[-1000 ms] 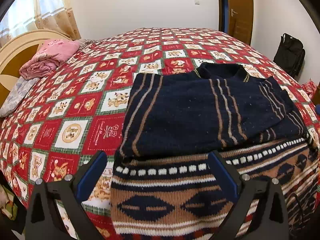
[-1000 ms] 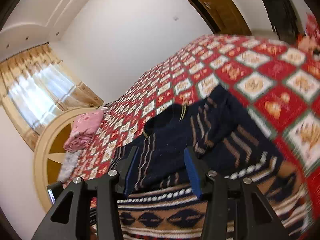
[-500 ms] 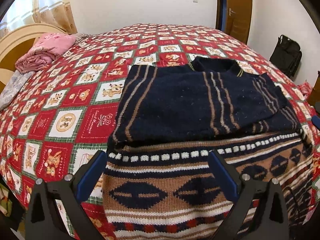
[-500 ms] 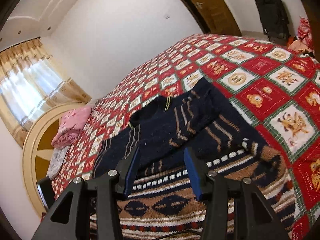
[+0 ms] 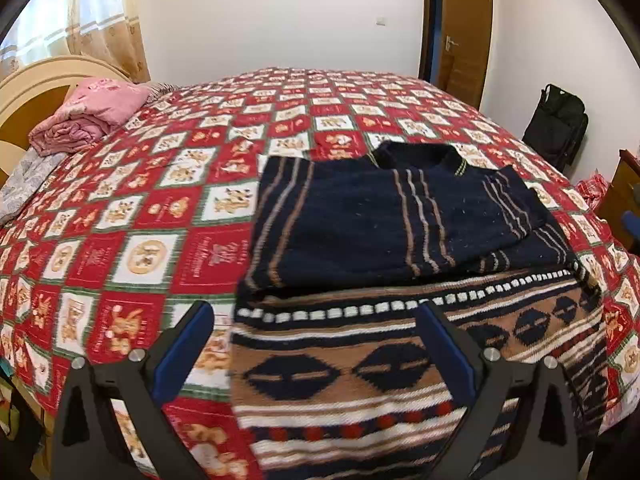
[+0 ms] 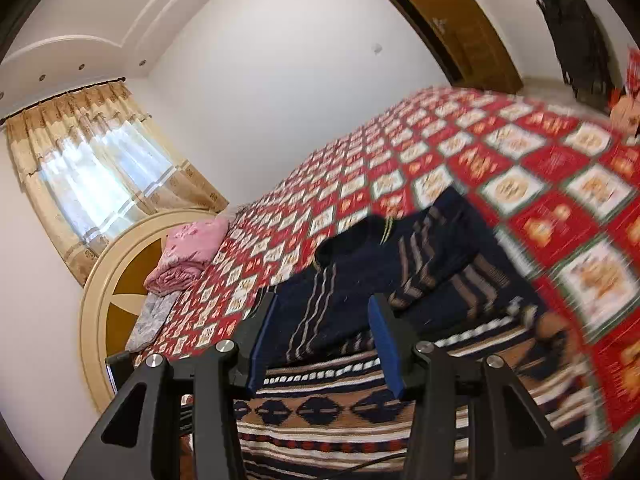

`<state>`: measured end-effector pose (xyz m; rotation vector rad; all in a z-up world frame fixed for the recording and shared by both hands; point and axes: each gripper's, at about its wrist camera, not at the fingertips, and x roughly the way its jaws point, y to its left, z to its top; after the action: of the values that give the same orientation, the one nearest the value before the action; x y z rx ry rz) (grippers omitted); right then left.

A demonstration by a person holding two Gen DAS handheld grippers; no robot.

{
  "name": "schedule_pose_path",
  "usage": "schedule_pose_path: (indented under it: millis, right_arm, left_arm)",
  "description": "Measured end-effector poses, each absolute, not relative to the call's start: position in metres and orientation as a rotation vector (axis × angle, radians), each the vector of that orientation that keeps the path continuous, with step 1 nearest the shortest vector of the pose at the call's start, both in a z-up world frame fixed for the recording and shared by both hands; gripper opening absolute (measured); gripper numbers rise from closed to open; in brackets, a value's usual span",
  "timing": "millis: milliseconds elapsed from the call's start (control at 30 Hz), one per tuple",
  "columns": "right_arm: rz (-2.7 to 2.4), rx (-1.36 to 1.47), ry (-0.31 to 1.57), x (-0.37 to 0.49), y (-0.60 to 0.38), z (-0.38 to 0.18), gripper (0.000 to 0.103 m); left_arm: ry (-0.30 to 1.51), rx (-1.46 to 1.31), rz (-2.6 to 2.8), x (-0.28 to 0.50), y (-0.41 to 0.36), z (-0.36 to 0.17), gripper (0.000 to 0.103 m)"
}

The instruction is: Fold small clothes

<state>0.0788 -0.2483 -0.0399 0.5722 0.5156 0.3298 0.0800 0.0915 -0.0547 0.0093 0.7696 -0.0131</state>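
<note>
No containers in view. Knit sweater (image 5: 400, 264) lies flat on the red patchwork bedspread (image 5: 144, 248), at the near edge of the bed; navy upper part w/ tan stripes is folded down over the brown/white patterned hem band. Collar points toward far side.

L gripper (image 5: 316, 344) wide open, empty, blue pads above hem's left part, not touching cloth. R gripper (image 6: 324, 340) also open, narrower gap, holds nothing, hovers over the sweater; view blurred.

Bedspread bare to the left and beyond the collar. Pink folded blanket (image 5: 88, 120) well apart, by headboard (image 6: 108, 280). Black bag (image 5: 556, 124) on the floor beside wall, door (image 5: 464, 32) behind.
</note>
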Motion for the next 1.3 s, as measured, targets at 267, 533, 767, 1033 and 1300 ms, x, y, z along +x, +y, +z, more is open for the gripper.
schedule_pose_path:
  millis: [267,533,767,1033,1300]
  right_arm:
    - [0.19,0.548,0.378,0.002,-0.326,0.029,0.048]
    - [0.062,0.464,0.294,-0.1,-0.38,0.087,0.063]
    - [0.059,0.56,0.319,-0.136,-0.406,0.07,0.064]
    - [0.125,0.591,0.504,-0.102,-0.378,0.01,0.064]
    - [0.14,0.514,0.521,-0.094,-0.354,0.007,0.064]
  left_arm:
    - [0.757,0.011,0.028,0.057,0.135,-0.047,0.103]
    - [0.791,0.015,-0.031,0.02,0.173,-0.053,0.103]
    - [0.909,0.053,-0.218,-0.01,0.166,-0.098,0.103]
    - [1.1,-0.144,-0.376,-0.01,0.157,-0.144,0.103]
    - [1.141,0.002,-0.507,-0.037,0.103,-0.167,0.078]
